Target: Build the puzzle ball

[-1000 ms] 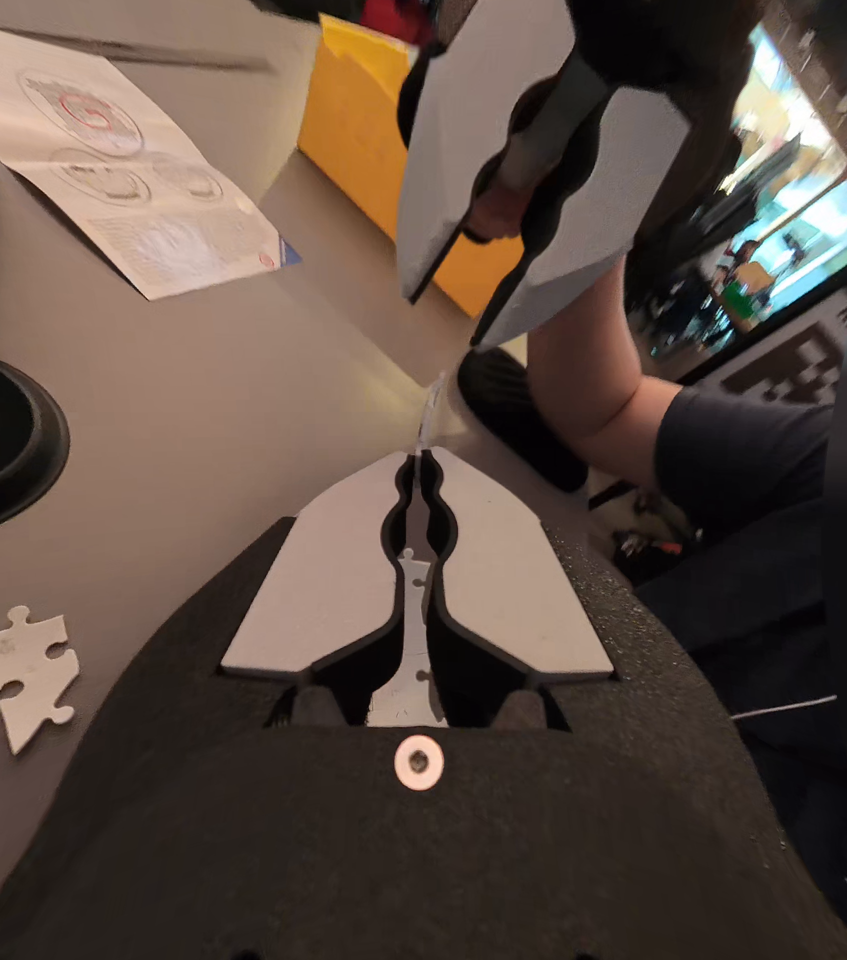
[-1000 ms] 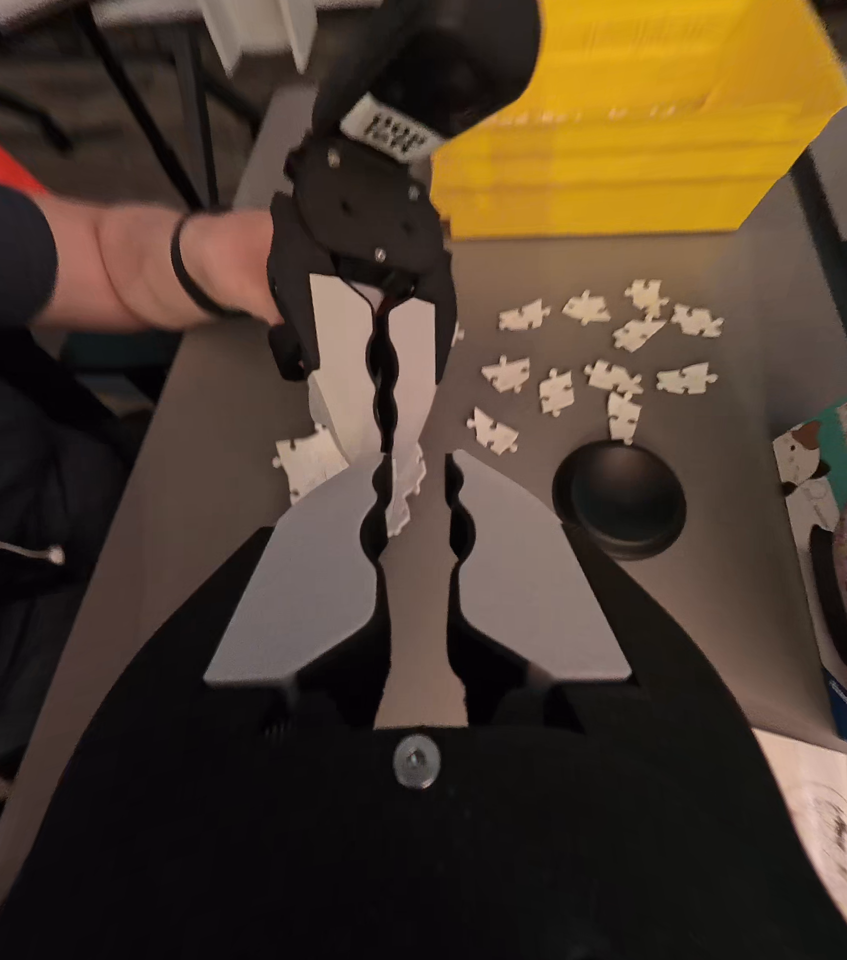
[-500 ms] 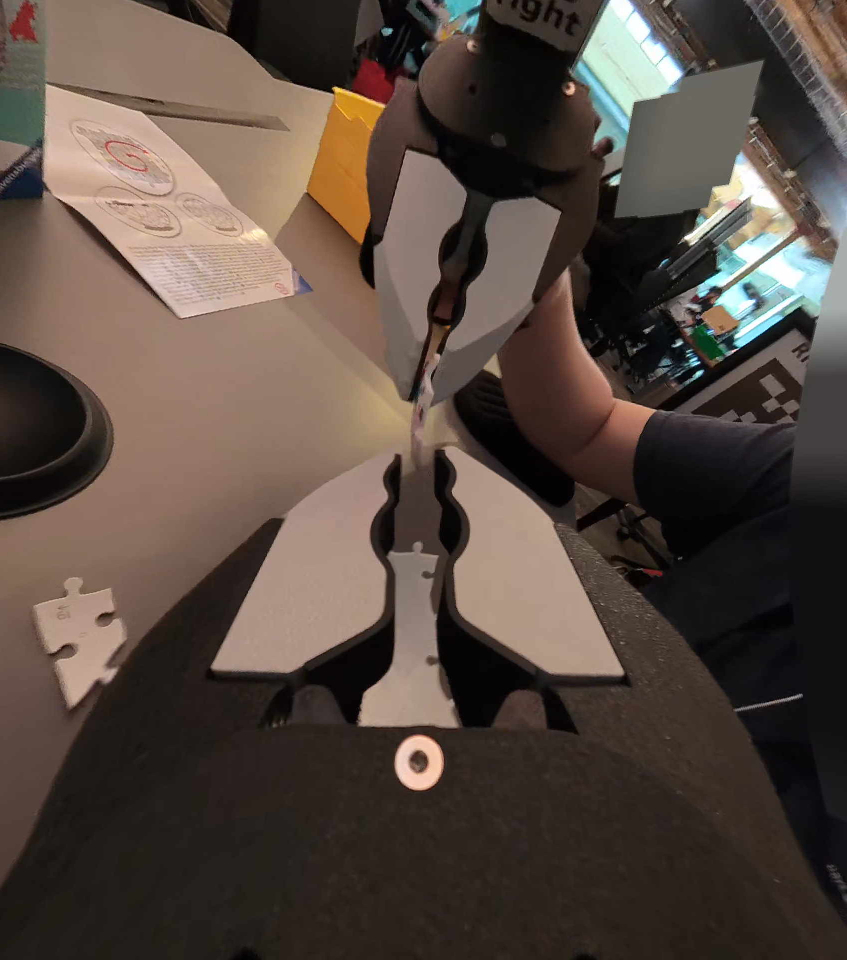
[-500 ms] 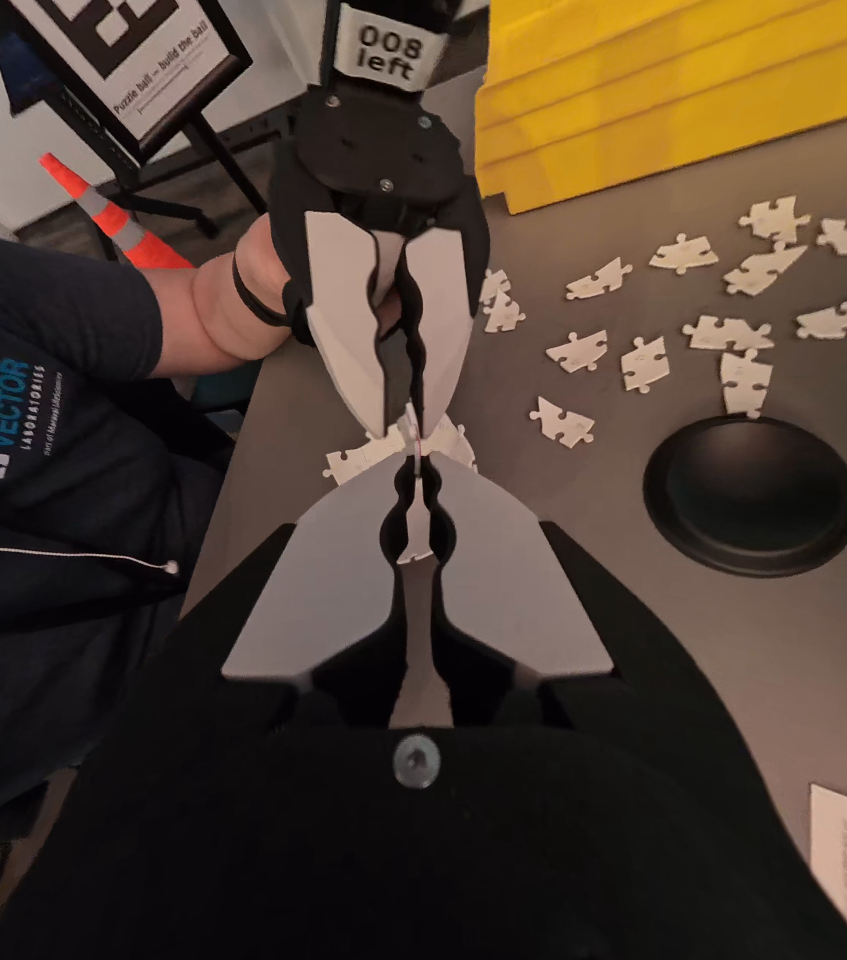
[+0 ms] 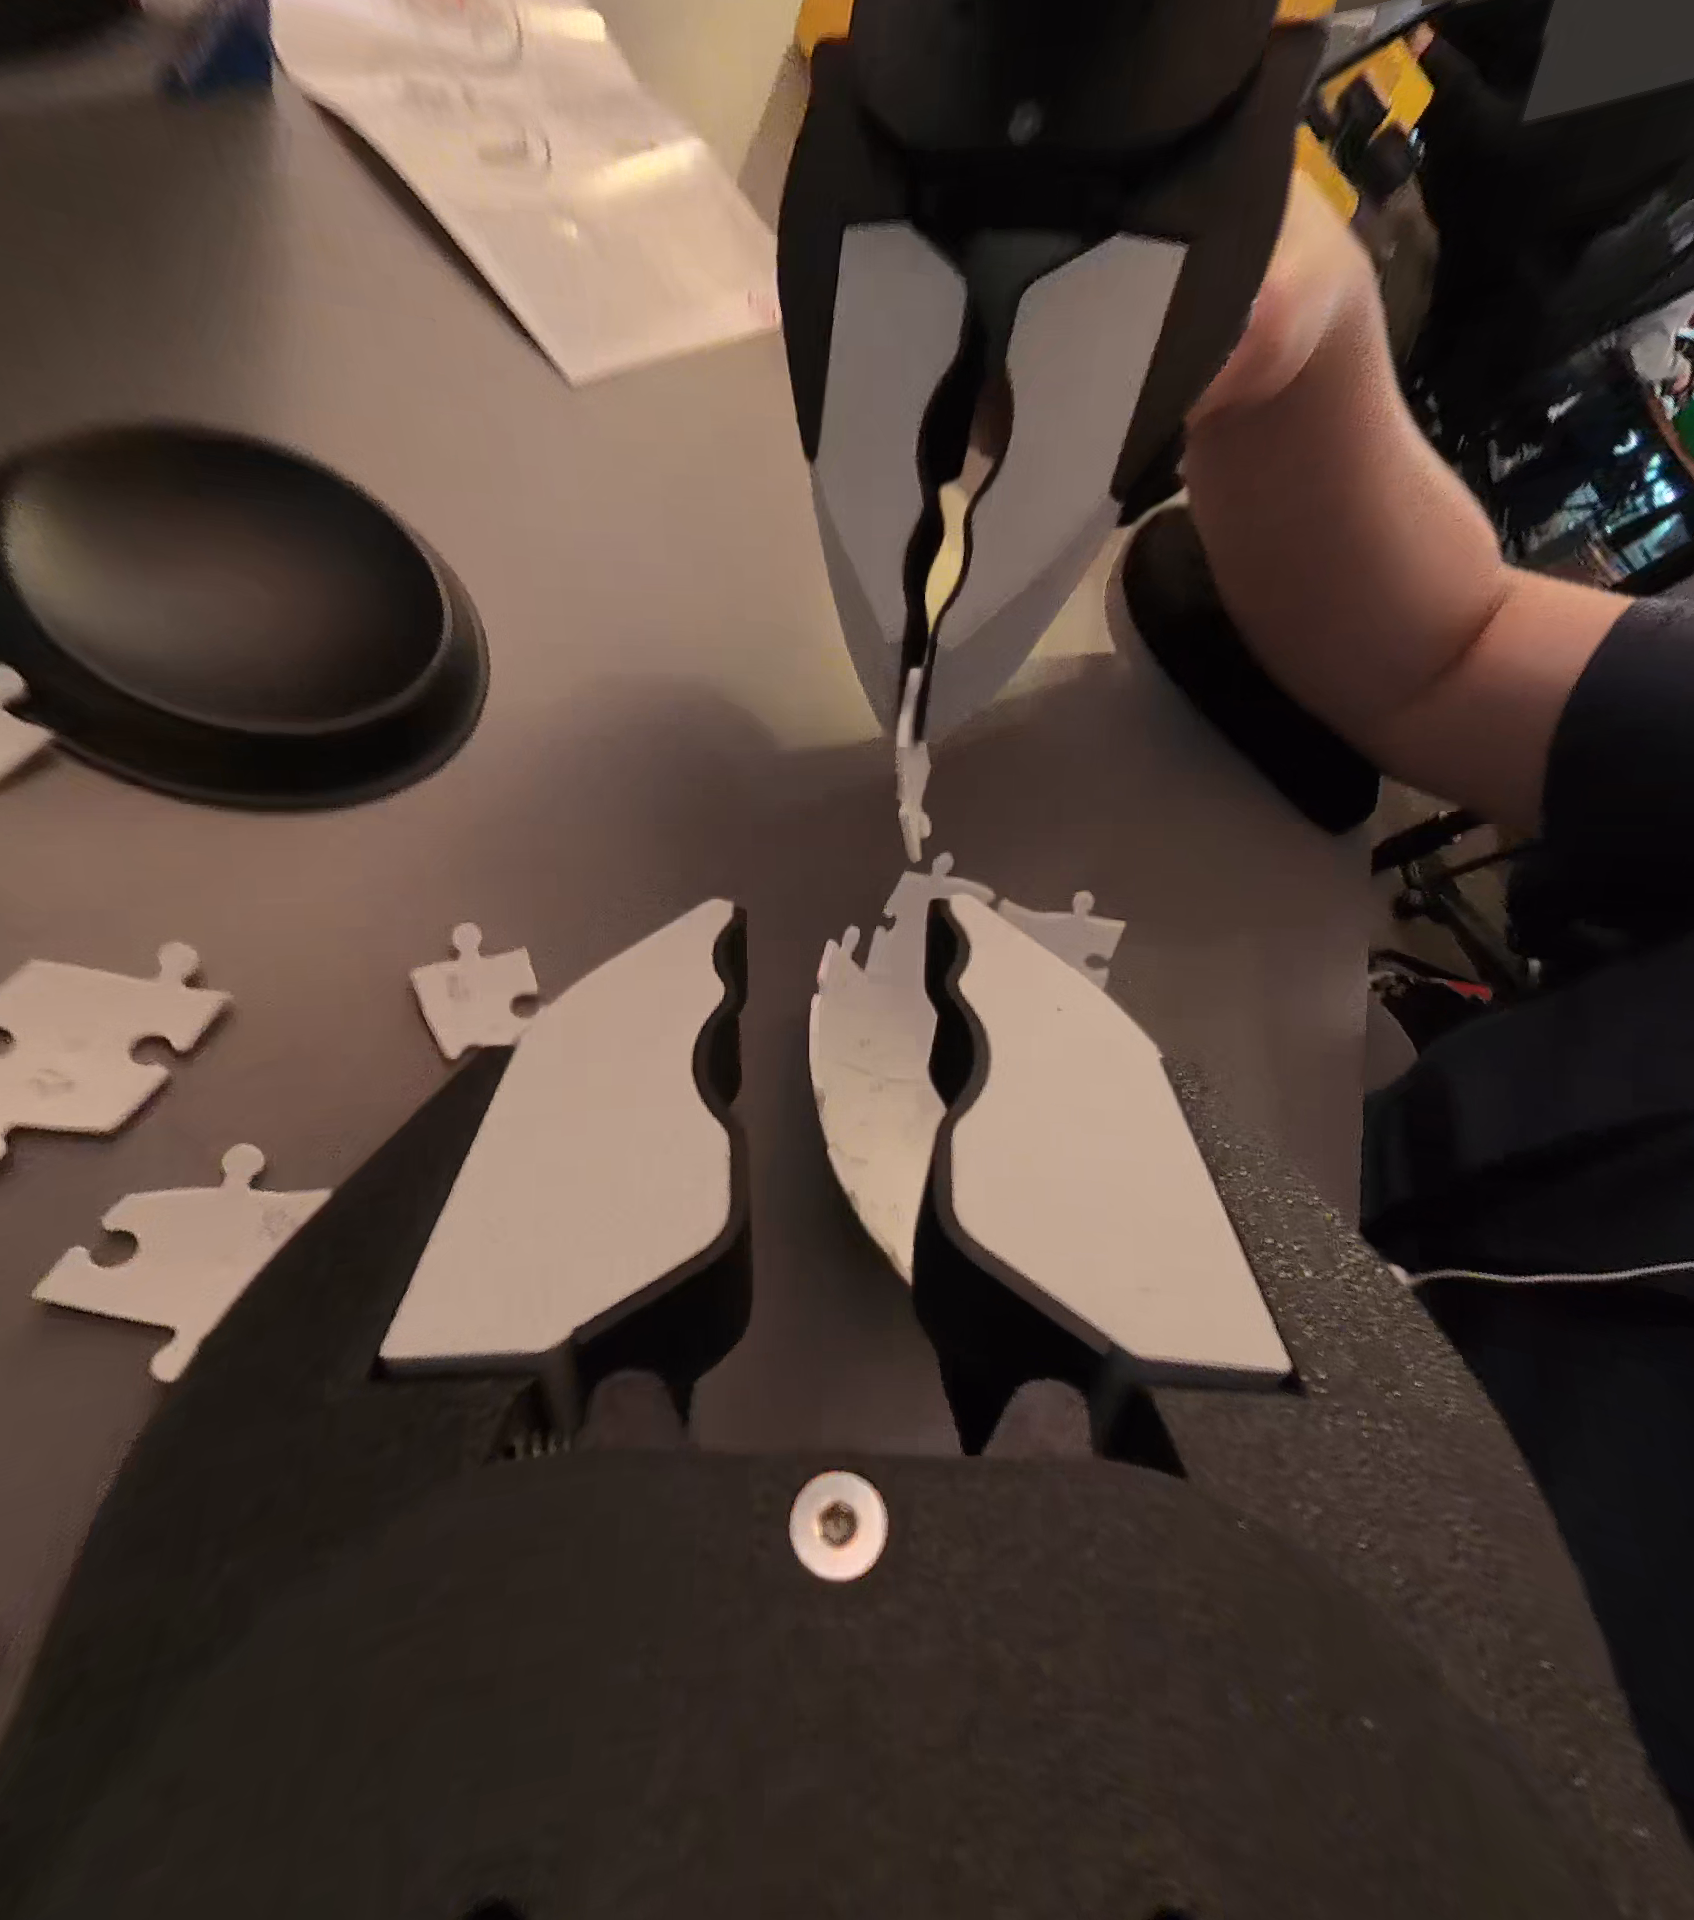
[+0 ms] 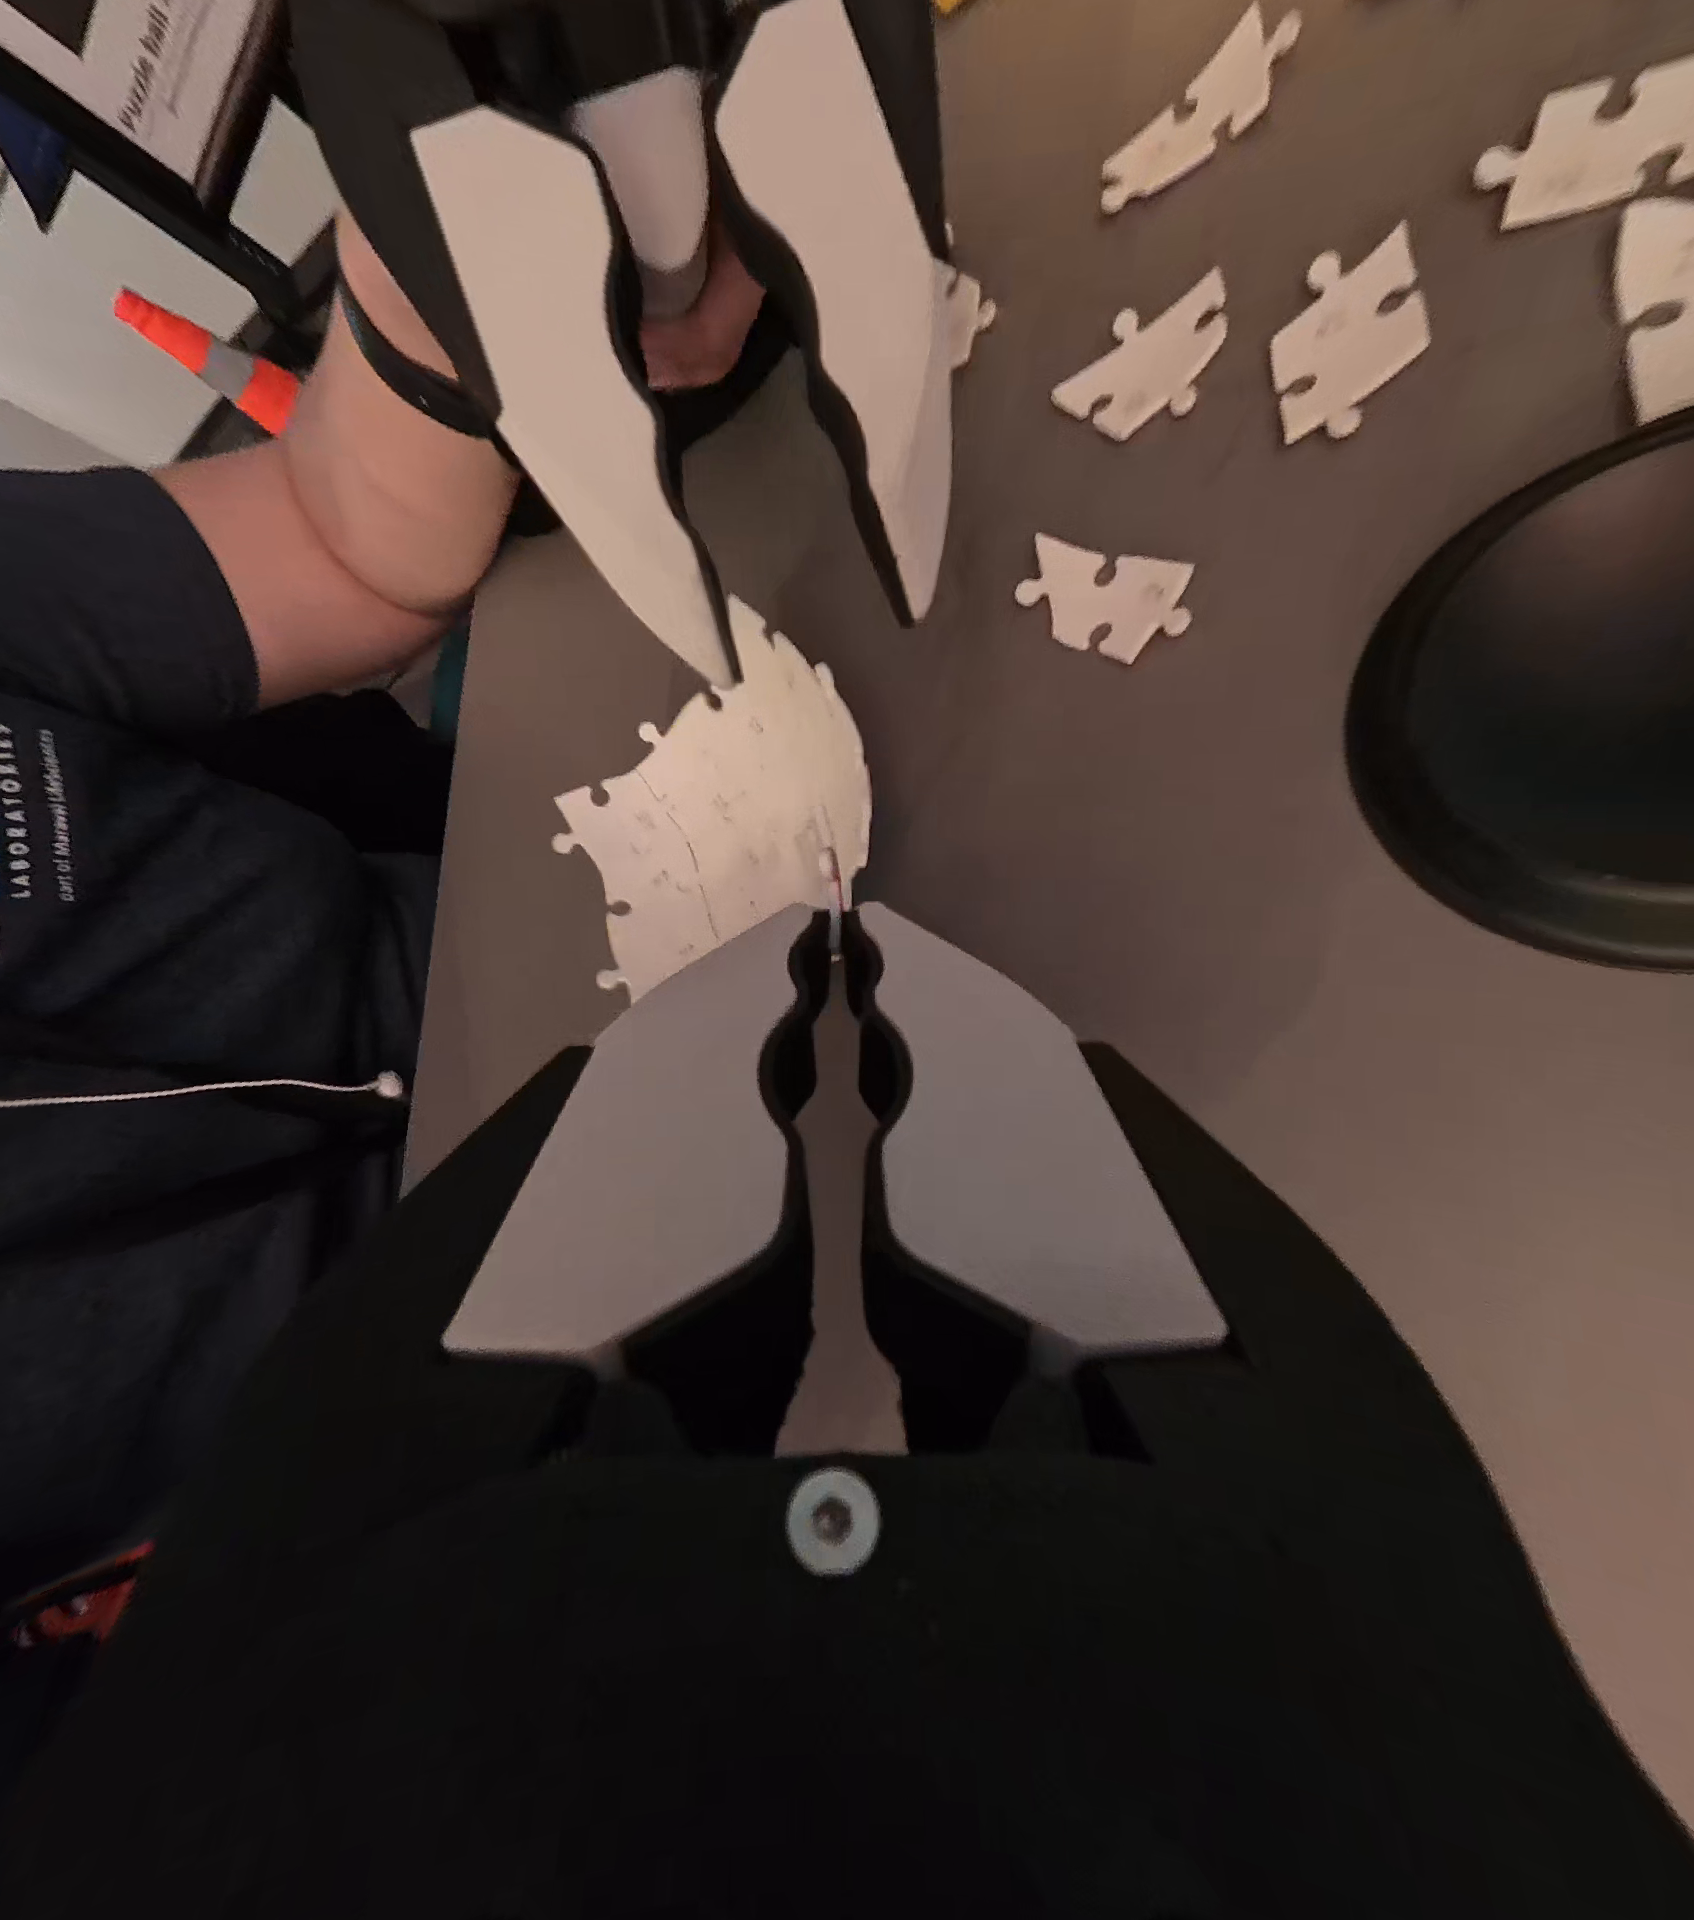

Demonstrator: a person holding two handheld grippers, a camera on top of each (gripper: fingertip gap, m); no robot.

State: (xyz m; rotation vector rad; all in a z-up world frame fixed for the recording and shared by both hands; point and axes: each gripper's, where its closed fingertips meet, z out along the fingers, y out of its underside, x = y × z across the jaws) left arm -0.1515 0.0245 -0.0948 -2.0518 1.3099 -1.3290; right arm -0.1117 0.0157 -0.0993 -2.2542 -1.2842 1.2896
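Observation:
In the left wrist view my left gripper is open, low over the grey table. A curved white section of joined puzzle pieces leans against the inner side of its right finger, and the other pad is clear of it. My right gripper comes down from above, shut on a single white puzzle piece seen edge-on. In the right wrist view my right gripper pinches that piece at the section's edge. I cannot tell whether they are joined. One finger of the open left gripper touches the section's far rim.
A black round stand sits on the table and also shows in the right wrist view. Several loose white pieces lie around it. A paper sheet lies farther back. A person's arm and dark sleeve are at the table's near edge. Spacing between my two grippers at the tips: around 5 centimetres.
My left jaws have opened and let go of the joined section they held edge-on. My right gripper closed on the single piece and stays shut. Both grippers have dropped lower over the table.

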